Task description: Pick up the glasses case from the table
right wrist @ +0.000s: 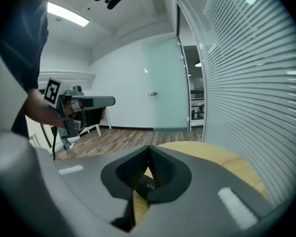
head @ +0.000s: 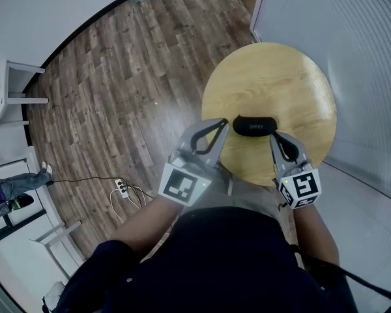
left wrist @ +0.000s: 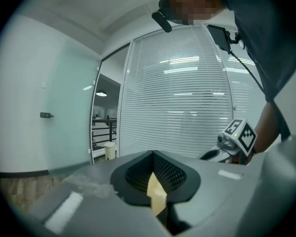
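A black oval glasses case (head: 254, 126) lies on the round wooden table (head: 274, 70), near its front edge. My left gripper (head: 222, 122) is shut and empty, its tips just left of the case. My right gripper (head: 273, 136) is shut too, its tips just in front of the case's right end. In the right gripper view the closed jaws (right wrist: 148, 147) point at the case (right wrist: 149, 185), a dark patch showing through the opening below the tips. In the left gripper view the shut jaws (left wrist: 152, 153) hide the case, and only a sliver of table (left wrist: 157, 191) shows.
The table stands on a wood floor (head: 137, 64), close to a glass wall with blinds (head: 352, 38) on the right. A white power strip with cables (head: 122, 188) lies on the floor at the left. White furniture (head: 16, 87) and someone's legs (head: 19, 181) are at the far left.
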Demonstrator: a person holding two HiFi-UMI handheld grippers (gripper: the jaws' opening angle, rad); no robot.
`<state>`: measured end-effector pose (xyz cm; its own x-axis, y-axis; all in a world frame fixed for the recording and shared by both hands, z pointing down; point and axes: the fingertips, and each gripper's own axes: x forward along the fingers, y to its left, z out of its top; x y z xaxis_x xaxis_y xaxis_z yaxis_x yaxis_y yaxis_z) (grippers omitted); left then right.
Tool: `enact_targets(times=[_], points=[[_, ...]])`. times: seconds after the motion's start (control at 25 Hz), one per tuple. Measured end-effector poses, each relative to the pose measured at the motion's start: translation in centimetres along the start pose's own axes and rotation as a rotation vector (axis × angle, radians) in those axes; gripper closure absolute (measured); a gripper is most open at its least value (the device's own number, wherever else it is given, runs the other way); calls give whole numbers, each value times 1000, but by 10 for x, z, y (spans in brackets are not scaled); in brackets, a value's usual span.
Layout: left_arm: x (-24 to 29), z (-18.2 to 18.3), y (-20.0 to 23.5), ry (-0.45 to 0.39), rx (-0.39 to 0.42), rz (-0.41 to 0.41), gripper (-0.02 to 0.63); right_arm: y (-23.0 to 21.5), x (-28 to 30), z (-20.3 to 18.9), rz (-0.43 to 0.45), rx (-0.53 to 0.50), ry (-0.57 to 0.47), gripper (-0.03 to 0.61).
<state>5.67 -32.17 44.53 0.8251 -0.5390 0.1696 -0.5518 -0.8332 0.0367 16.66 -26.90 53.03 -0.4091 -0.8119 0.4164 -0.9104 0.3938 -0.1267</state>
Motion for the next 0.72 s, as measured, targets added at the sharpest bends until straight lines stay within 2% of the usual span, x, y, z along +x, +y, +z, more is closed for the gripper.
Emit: enact_targets(times=[0.12,0.24,0.36,0.48,0.56,0.72], points=[[14,-21,12,40,-2,25,611,3,19,-8,55,-132,10,571],[34,-54,23,82,17,38,611,-7,41,-36,91,-206,56,567],[52,-82,36,113,34,50,611,-11,60,-67,142,-247,127,474],[67,-103,43,132,29,55,611,-14,69,-83,174,-278,184,434],[79,-118,43,148,52,35,611,-15,74,-95,190,-332,236,421],[95,-139,41,162,61,11,611,-10,89,-122,230,-467,290,289]])
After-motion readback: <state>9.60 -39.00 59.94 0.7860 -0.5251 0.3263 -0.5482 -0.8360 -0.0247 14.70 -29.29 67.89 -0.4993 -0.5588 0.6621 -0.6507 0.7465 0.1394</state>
